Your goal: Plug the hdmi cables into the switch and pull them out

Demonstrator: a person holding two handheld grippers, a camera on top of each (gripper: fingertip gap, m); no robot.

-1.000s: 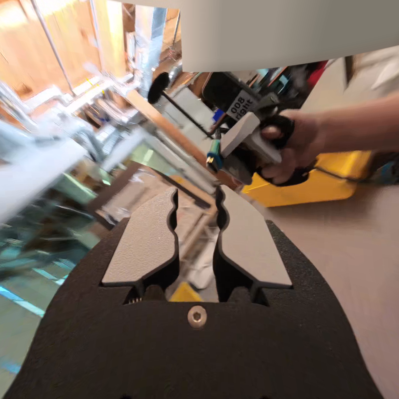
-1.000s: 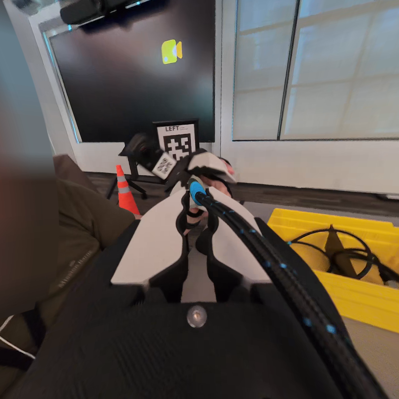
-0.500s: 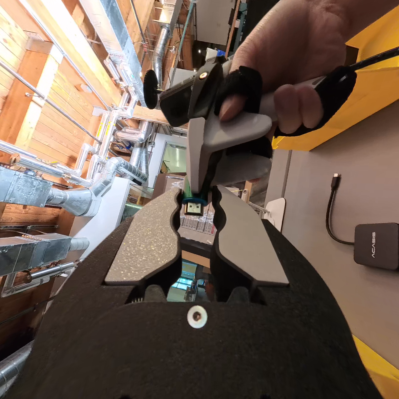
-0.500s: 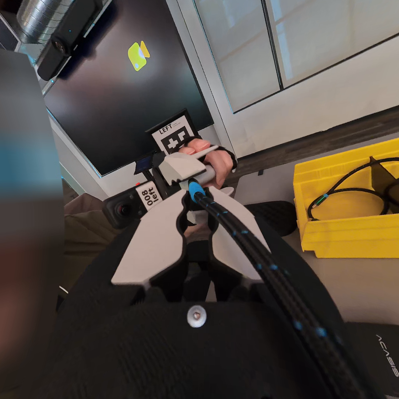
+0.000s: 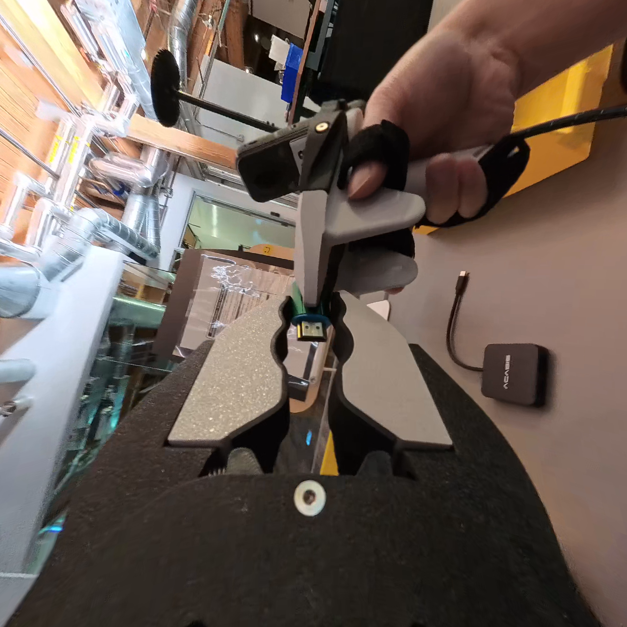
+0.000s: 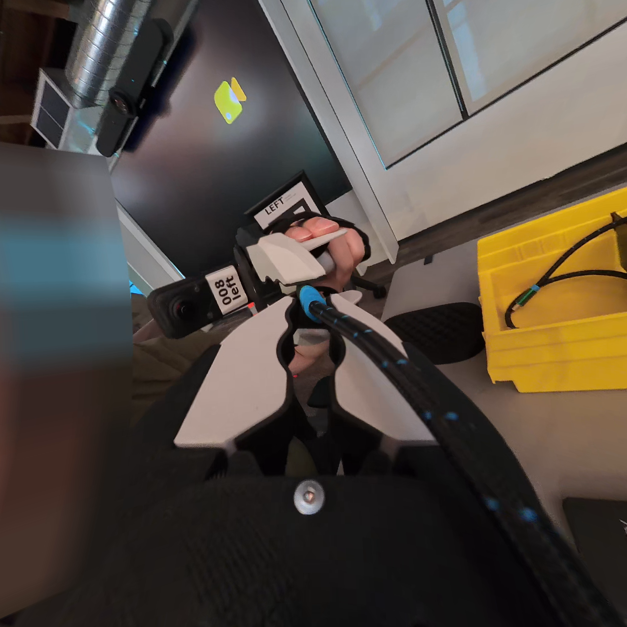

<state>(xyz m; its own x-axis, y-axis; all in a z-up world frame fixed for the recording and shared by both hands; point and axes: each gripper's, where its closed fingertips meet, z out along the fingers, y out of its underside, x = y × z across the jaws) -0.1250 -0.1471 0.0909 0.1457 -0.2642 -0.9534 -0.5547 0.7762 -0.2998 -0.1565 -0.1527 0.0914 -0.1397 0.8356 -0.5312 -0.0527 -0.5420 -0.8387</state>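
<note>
The grey desk point(image 5: 543, 258) carries the things, and at its far side sits a yellow bin point(image 6: 549, 325) with a loop of dark cable point(image 6: 543, 281) inside. On the bare desk lies the switch point(image 5: 514, 375), a small flat black box with a thin black lead point(image 5: 454, 325) running from it to a loose plug end; nothing is plugged into the side that shows. Both tools are lifted off the desk and face each other. The right tongs point(image 6: 310, 307) are clenched on the blue collar of the hdmi cable point(image 6: 400, 366), whose black braided cord with blue flecks trails back over the tool's right side toward the camera. In the left wrist view the same plug point(image 5: 310, 330) points at the camera, its metal end bare and its blue collar sitting in the gap at the tips of the left tongs point(image 5: 310, 320). The left fingers point(image 5: 237, 376) stand on either side of that collar, very near it, but whether they press on it cannot be told. A person's hand point(image 5: 451, 112) in a black fingerless glove holds the right tool.
</note>
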